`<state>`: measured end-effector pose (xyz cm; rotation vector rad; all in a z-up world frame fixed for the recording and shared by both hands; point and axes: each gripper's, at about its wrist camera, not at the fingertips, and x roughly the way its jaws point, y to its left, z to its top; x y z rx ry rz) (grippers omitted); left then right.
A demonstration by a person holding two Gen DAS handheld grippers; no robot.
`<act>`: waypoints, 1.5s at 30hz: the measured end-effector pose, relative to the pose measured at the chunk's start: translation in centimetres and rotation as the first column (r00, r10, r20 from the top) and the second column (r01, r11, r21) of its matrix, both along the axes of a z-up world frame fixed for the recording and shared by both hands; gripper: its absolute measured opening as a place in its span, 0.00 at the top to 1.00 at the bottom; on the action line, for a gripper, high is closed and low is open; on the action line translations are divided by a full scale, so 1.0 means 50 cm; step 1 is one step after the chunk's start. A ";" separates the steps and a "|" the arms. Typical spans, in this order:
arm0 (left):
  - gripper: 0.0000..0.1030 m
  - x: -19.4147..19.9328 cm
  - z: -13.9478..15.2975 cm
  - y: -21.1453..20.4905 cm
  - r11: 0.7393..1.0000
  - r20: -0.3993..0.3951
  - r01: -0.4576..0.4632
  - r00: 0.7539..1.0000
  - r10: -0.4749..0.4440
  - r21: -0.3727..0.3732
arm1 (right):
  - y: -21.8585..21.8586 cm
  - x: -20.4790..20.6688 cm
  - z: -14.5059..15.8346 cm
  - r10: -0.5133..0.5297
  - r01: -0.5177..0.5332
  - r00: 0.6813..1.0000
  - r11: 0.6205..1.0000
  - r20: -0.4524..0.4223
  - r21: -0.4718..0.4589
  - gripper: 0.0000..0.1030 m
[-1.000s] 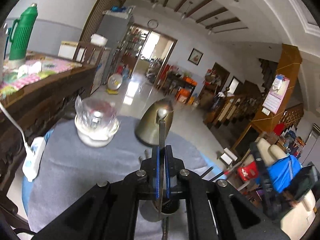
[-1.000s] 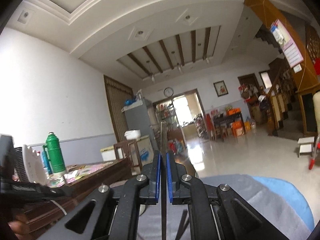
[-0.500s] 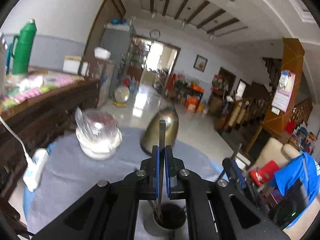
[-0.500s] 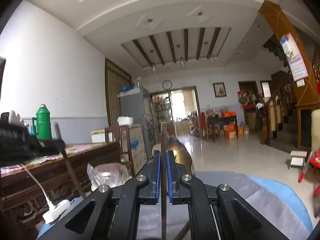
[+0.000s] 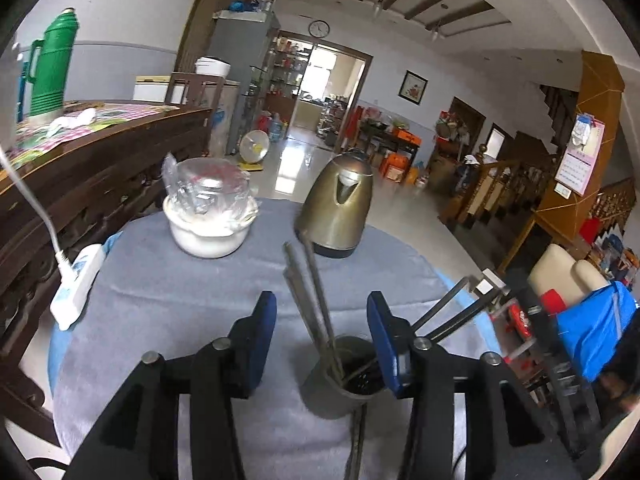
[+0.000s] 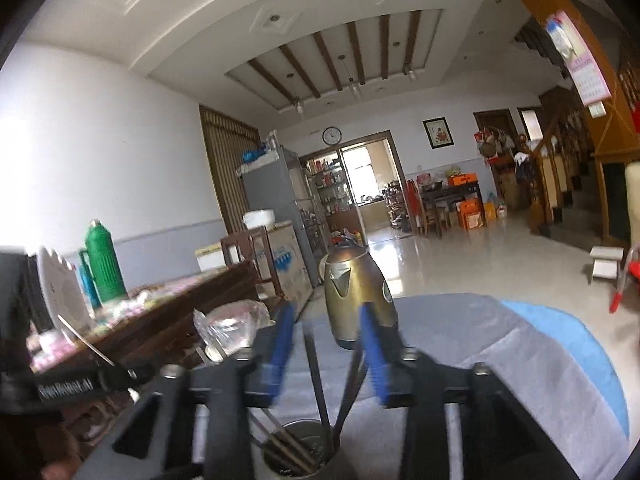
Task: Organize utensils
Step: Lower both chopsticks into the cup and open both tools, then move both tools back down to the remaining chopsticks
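Now utensils [image 5: 316, 300] stand in cup [image 5: 336, 392] btwn opening left gripper [image 5: 322, 324] jaws, untouched.

Bronze kettle [image 5: 339, 204], wrapped white bowl [image 5: 208, 216], green thermos [image 5: 50, 68], power strip [image 5: 76, 286]

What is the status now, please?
Left gripper and right gripper opening, nothing pinched. Utensils stand in the metal cup. Kettle behind, clear.
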<state>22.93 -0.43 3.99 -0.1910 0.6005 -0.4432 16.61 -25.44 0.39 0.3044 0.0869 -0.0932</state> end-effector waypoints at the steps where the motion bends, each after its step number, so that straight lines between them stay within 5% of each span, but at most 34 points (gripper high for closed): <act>1: 0.53 -0.007 -0.006 0.004 1.000 -0.006 -0.003 1.000 0.003 0.004 | -0.007 -0.014 0.000 -0.003 0.003 1.000 1.000 0.012 0.009 0.47; 11: 0.42 -0.057 -0.070 0.010 0.991 -0.036 -0.047 0.998 0.052 0.126 | -0.042 -0.098 -0.007 -0.015 0.015 1.000 0.999 -0.006 0.035 0.47; 19: 0.39 -0.074 -0.123 -0.011 0.981 -0.104 -0.041 0.993 0.062 0.192 | -0.067 -0.121 -0.068 -0.009 0.014 0.993 0.999 -0.121 0.045 0.47; 33: 0.39 -0.106 -0.146 -0.036 0.952 -0.102 -0.032 0.993 0.066 0.305 | -0.069 -0.100 -0.214 0.098 -0.068 0.915 0.994 -0.392 0.089 0.47; 45: 0.38 -0.104 -0.184 -0.033 0.945 -0.162 -0.003 0.985 0.059 0.326 | -0.064 -0.097 -0.246 0.118 -0.080 0.891 0.991 -0.439 0.104 0.47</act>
